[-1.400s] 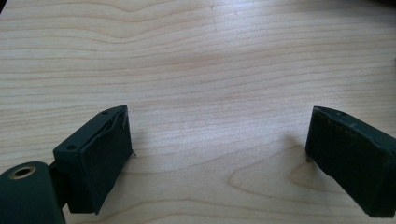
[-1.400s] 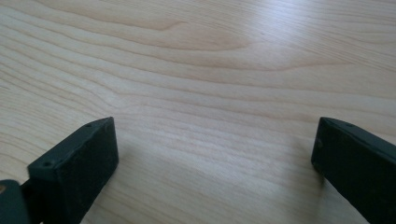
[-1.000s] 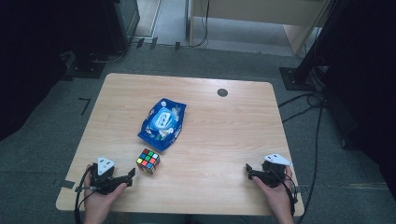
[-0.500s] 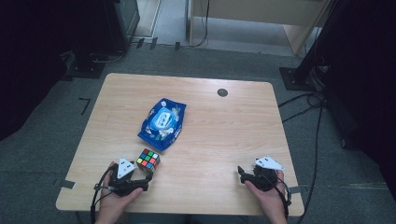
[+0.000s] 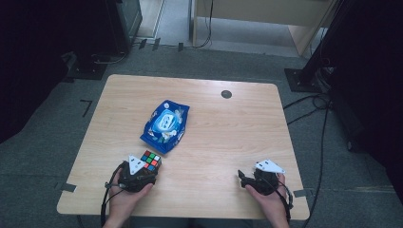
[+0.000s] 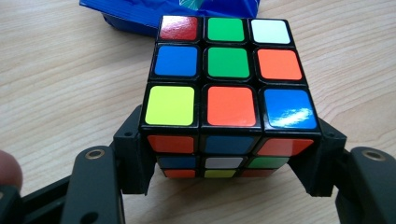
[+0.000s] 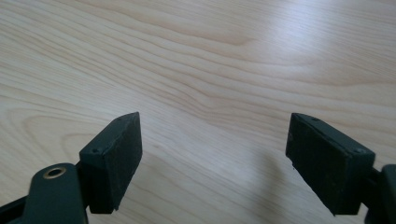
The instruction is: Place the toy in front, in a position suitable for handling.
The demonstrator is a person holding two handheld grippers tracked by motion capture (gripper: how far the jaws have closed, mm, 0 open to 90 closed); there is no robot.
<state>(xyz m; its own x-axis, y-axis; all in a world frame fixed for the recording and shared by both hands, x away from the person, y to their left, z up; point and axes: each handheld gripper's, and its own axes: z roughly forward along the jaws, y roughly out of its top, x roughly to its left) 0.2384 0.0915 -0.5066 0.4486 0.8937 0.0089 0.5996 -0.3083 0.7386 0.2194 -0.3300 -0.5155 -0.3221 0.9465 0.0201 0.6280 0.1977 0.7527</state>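
A scrambled Rubik's cube (image 5: pixel 152 158) (image 6: pixel 229 93) rests on the wooden table (image 5: pixel 237 137) near its front left. My left gripper (image 5: pixel 148 167) (image 6: pixel 229 163) has its jaws on either side of the cube's lower part. They have just been closing, and the pads (image 6: pixel 133 156) now press the cube's sides. At the front right of the table, my right gripper (image 5: pixel 241 176) (image 7: pixel 215 154) is held low and is open. Its jaws have narrowed a little, with bare wood between them.
A blue pack of wet wipes (image 5: pixel 165 124) (image 6: pixel 140 11) lies just beyond the cube, almost touching it. A small black round cap (image 5: pixel 226 94) sits in the table top near the far edge. Cables and stand feet lie on the grey floor around the table.
My left gripper slid right along the front edge to the cube and closed around it. My right gripper shifted a little to the left.
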